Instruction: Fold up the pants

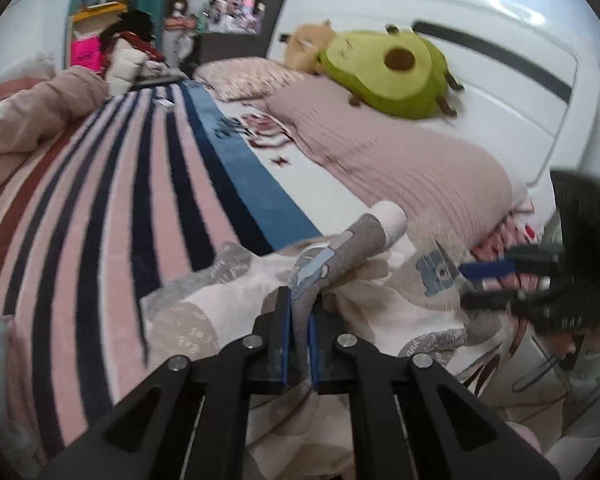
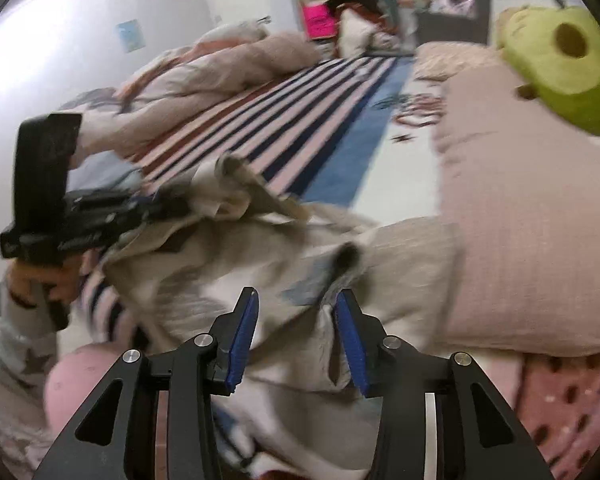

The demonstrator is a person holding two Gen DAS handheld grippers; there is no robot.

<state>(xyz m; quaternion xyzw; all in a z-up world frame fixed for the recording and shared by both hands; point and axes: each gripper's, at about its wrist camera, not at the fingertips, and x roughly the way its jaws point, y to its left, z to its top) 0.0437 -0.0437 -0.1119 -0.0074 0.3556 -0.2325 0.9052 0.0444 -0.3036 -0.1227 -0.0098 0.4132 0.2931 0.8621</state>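
Note:
The pants [image 1: 236,300] are cream and grey with printed patches, crumpled on the striped bed near its front edge. My left gripper [image 1: 299,312] is shut on a grey fold of the pants, which sticks up between the pads. The pants also fill the middle of the right wrist view [image 2: 300,256]. My right gripper [image 2: 296,304] is open, its blue pads either side of a raised ridge of the cloth. The right gripper shows at the right of the left wrist view [image 1: 480,284], and the left gripper at the left of the right wrist view [image 2: 156,212], holding the cloth.
A striped blanket [image 1: 120,184] covers the bed. A pink pillow [image 1: 400,160] lies along the white headboard [image 1: 500,92], with an avocado plush [image 1: 384,68] on it. A bunched beige duvet [image 2: 204,68] lies at the far side. Clutter and shelves stand beyond the bed.

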